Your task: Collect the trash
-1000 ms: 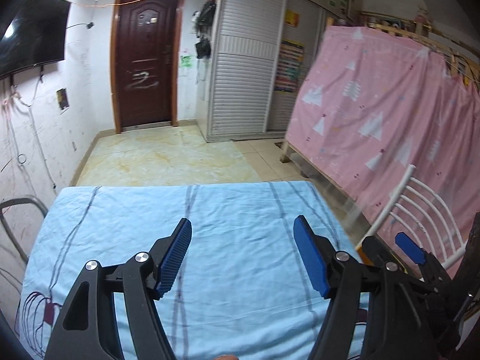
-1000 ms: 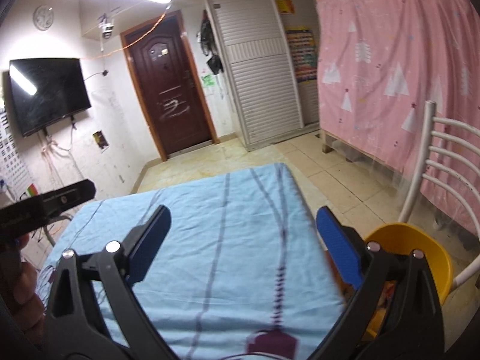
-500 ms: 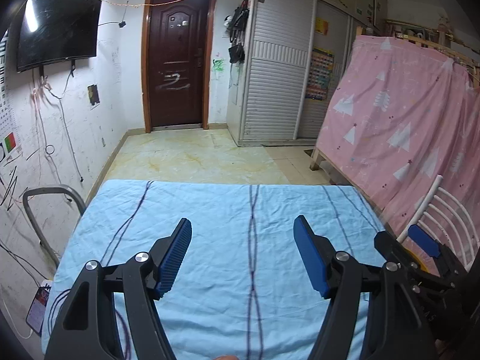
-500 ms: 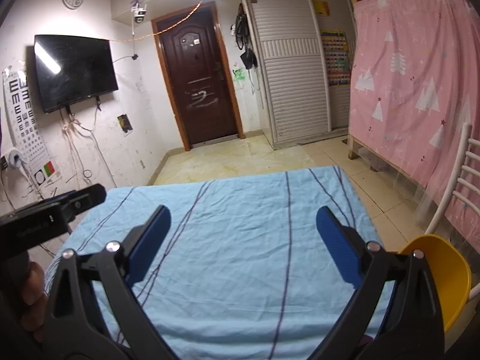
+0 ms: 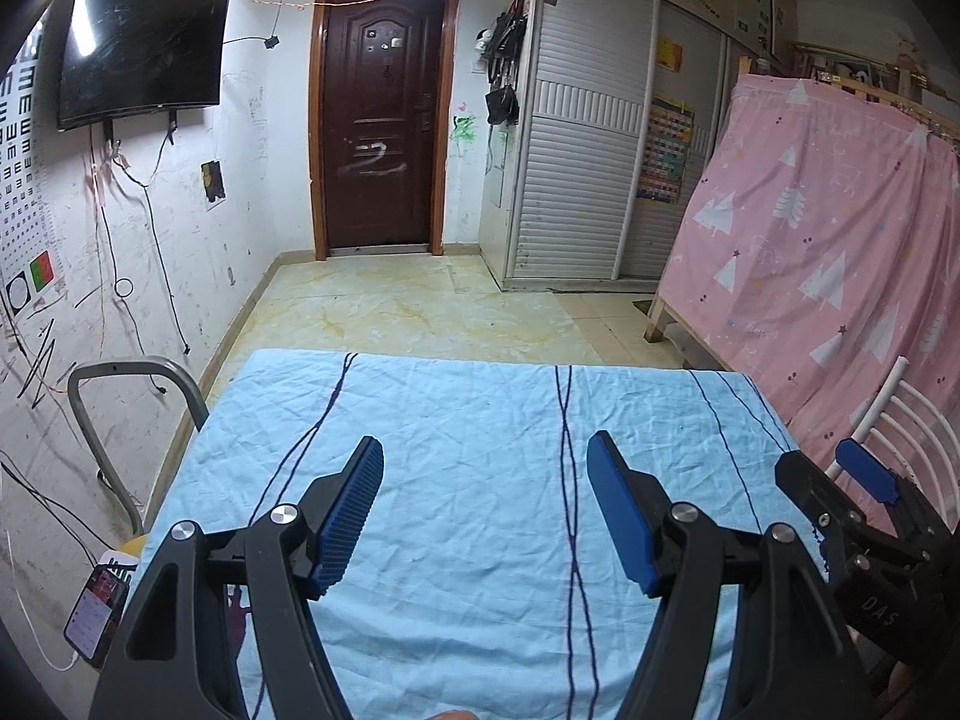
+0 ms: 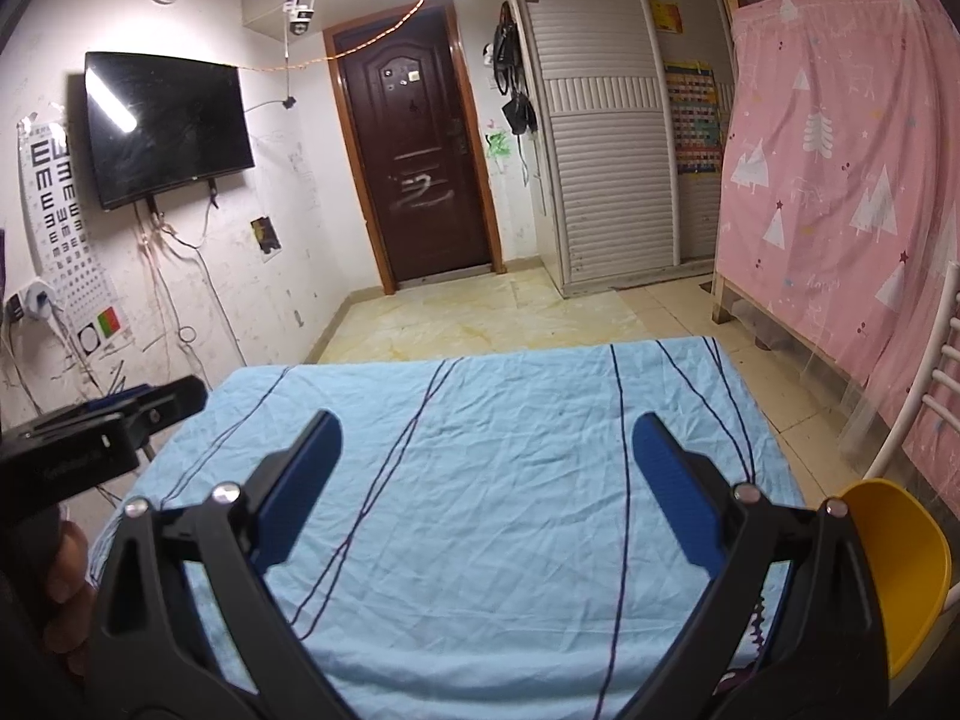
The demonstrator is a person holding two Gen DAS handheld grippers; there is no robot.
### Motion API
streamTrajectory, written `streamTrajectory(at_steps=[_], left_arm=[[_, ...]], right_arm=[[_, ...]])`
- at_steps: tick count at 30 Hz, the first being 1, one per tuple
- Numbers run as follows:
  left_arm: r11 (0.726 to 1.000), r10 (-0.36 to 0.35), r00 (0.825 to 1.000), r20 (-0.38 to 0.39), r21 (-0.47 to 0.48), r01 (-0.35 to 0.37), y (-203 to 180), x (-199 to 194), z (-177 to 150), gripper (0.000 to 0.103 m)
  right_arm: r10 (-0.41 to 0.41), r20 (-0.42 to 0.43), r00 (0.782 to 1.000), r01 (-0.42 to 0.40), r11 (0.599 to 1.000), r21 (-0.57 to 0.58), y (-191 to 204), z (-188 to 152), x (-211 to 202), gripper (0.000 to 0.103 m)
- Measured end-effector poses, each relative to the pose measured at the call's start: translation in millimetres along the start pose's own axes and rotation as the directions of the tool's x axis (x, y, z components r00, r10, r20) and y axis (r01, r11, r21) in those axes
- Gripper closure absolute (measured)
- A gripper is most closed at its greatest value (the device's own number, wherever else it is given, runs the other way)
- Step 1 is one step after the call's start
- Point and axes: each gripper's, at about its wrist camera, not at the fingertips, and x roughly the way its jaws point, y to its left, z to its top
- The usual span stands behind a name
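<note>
Both tongs, left tongs and right tongs, wide apart, holding nothing, side by side over blue desk cloth. No trash seen anywhere, so neither nearer.

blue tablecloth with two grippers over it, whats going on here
A person holds the left gripper and the right gripper side by side over a table under a light blue tablecloth. Both sets of jaws stand open with nothing between them. No trash shows on the cloth, so collecting has not begun.
</note>
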Motion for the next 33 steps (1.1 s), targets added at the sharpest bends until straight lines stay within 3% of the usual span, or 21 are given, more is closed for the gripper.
streamTrajectory(at_steps=[33], left_arm=[[0.999,0.013,1.000,-0.027,-0.042,-0.014,28,14,-6,0.041]], right_arm=[[-0.007,-0.015,1.000,0.006,1.000,-0.022,13,0,7,0.009]])
